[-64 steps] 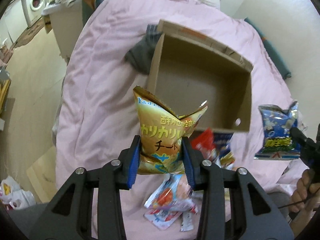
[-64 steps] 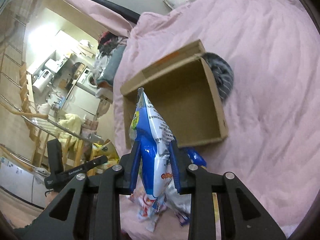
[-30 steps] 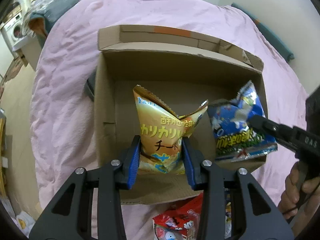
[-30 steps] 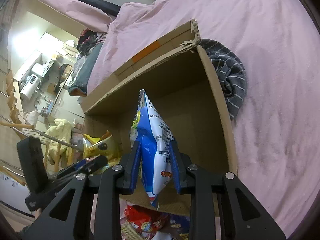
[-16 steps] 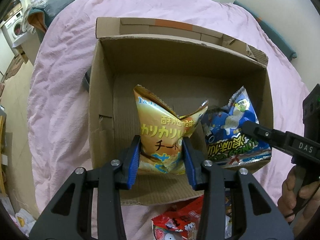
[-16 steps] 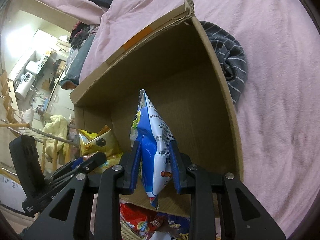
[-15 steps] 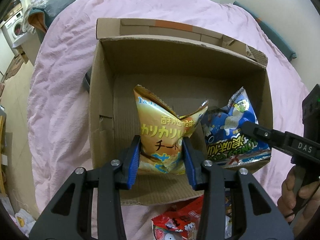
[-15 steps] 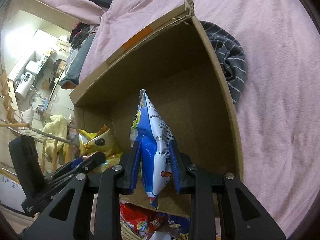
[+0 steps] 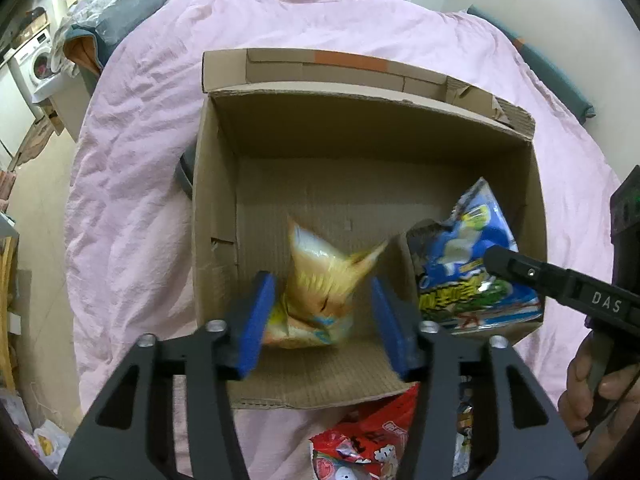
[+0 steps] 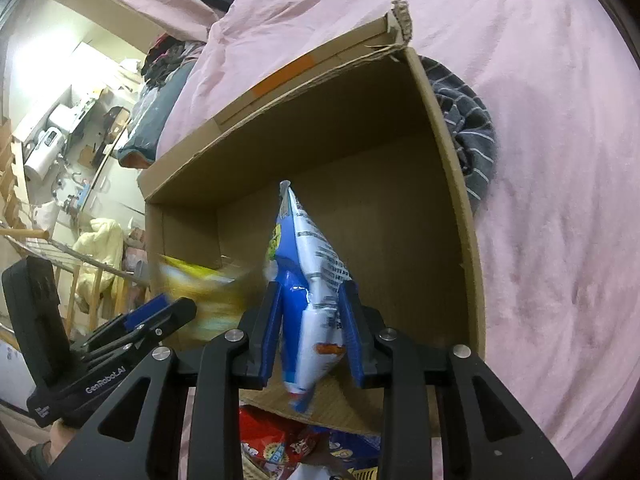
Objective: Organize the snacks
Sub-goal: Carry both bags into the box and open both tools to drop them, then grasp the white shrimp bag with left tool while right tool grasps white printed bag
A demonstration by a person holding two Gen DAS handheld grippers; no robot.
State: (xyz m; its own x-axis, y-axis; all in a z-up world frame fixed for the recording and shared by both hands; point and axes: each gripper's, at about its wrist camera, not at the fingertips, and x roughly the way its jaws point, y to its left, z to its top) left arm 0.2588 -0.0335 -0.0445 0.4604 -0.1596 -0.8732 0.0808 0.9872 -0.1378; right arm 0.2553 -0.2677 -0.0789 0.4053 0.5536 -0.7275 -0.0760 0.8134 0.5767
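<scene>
An open cardboard box [image 9: 532, 208] lies on a pink bed cover [image 9: 132, 184]. My left gripper [image 9: 324, 320] is open over the box's near side. A yellow snack bag [image 9: 320, 284], blurred, drops between its jaws into the box; it also shows in the right wrist view [image 10: 200, 292]. My right gripper [image 10: 314, 332] is still around a blue and white snack bag [image 10: 308, 280], its jaws slightly parted, inside the box [image 10: 460, 184] at the right side. That bag also shows in the left wrist view [image 9: 468, 264].
Several loose snack packets, one red [image 9: 360, 436], lie on the cover in front of the box. A striped grey cloth [image 10: 468, 132] sits under the box's far side. Floor, a washing machine [image 9: 36, 64] and clutter lie left of the bed.
My left gripper has opened and the yellow bag is falling out of it into the box. My right gripper's jaws have loosened a little on the blue bag.
</scene>
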